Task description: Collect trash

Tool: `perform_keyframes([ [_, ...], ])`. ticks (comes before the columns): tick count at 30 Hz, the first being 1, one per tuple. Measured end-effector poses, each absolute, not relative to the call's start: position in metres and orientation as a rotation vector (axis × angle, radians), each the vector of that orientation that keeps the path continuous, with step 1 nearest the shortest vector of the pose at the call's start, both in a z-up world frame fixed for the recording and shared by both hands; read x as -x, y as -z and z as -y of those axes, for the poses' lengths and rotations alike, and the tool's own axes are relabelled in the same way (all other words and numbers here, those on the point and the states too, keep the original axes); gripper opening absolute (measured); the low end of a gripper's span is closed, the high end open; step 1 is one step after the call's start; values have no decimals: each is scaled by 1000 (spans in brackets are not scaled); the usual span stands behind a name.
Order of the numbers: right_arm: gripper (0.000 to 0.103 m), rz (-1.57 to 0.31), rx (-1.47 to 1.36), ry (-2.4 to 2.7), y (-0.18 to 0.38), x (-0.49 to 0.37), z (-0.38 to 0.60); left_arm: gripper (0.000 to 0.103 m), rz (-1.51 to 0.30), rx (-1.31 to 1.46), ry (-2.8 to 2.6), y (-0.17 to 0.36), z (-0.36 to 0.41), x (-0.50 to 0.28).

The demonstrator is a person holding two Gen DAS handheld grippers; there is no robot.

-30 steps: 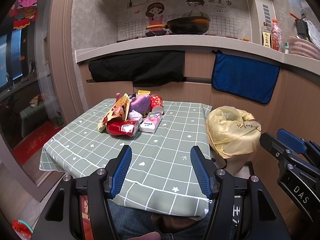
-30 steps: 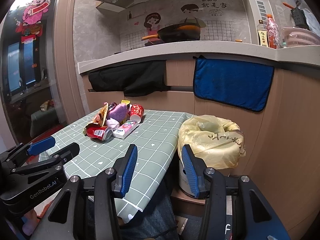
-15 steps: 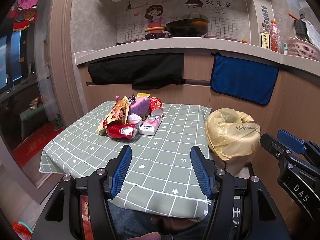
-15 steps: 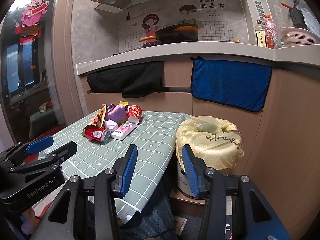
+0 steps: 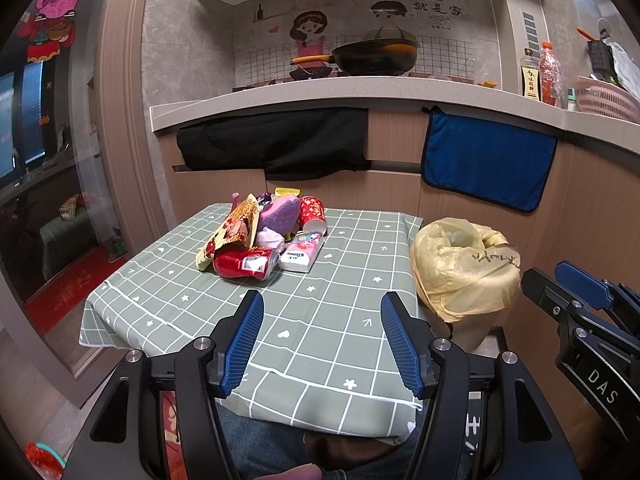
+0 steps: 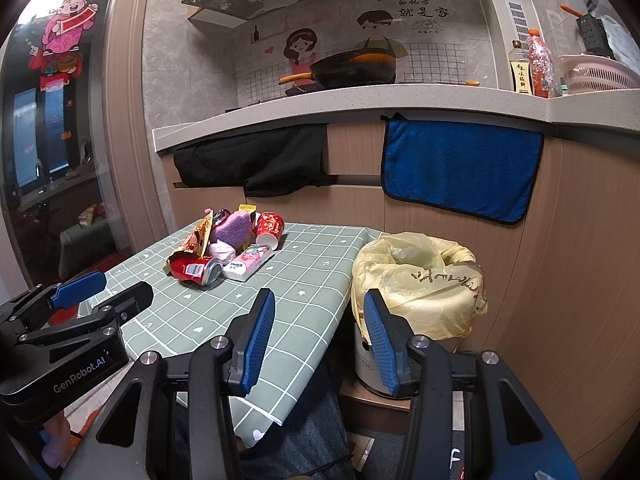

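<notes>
Left gripper hovers over the near edge of the small table under a green grid-pattern tablecloth, blue-padded jaws spread wide, nothing between them. Right gripper sits off the table's right side, jaws also spread and empty, framing the gap between the table edge and the trash bin lined with a yellow plastic bag. Bin stands on the floor just beside the table's right edge, bag mouth open at the top. Trash is one tight pile at the far-left part of the tabletop, well apart from both grippers: crushed red soda can lying on its side at the front, white-and-pink tissue pack touching it on the right, yellow-red printed snack wrapper leaning over the can from the left, crumpled white tissue in the middle, purple heart-shaped sponge behind it, red paper cup tipped over at back right, small yellow packet at the very back. Behind the table: wood-panel counter front with a black cloth and a blue towel hanging from it, black wok with orange handle on the counter.
</notes>
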State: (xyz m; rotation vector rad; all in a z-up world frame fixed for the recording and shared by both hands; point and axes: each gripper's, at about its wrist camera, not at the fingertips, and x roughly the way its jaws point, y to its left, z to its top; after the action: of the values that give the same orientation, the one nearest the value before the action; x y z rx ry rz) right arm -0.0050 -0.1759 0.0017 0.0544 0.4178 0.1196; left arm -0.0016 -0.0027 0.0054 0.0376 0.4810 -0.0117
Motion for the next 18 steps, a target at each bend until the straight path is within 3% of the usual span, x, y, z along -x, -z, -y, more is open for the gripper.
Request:
perform_keyframes([
  [18,44,-413,-69,-109,-3,7,180,61,-473,-52,27,-8,10,3],
])
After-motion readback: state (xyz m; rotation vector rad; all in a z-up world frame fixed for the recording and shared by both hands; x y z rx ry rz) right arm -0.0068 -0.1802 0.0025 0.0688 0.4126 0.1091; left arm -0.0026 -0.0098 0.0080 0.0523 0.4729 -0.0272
